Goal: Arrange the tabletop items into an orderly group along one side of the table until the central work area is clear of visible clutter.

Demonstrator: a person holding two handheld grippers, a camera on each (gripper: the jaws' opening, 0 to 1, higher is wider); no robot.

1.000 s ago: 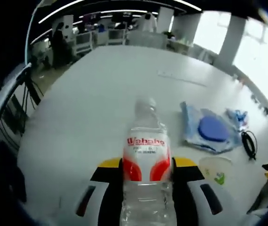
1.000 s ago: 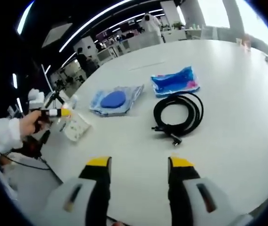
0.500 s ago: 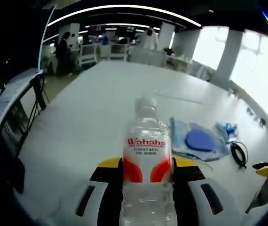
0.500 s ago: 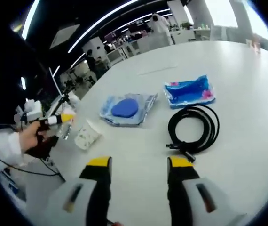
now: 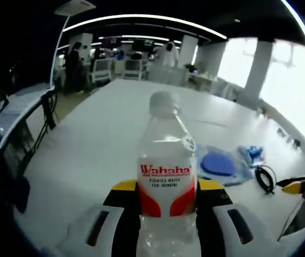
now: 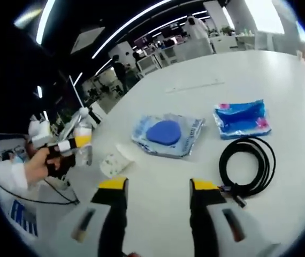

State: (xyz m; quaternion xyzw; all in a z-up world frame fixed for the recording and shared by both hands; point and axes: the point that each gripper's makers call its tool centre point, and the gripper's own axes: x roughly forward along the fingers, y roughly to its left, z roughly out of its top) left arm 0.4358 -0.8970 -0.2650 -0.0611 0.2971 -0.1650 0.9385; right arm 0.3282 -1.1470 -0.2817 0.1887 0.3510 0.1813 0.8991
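- Our left gripper point(image 5: 167, 201) has its jaws closed against the sides of a clear water bottle point(image 5: 166, 182), held upright with the cap on, above the near part of the white table point(image 5: 96, 144).
- To do this step well, we judge we should keep the bottle upright and set it down near the table's side, beside the other items, not in the middle.
- Left of the bottle the table edge is near, with a stand and floor beyond; we have open white surface ahead.
- Right of the bottle lie a clear packet with a blue disc point(image 5: 218, 164) and a coiled black cable point(image 5: 265, 179).
- Our right gripper point(image 6: 158, 201) hovers with jaws wide apart, holding nothing.
- In the right gripper view, a tipped paper cup point(image 6: 113, 162) lies near the left edge, then the disc packet, a blue packet point(image 6: 241, 118), and the cable, well apart.
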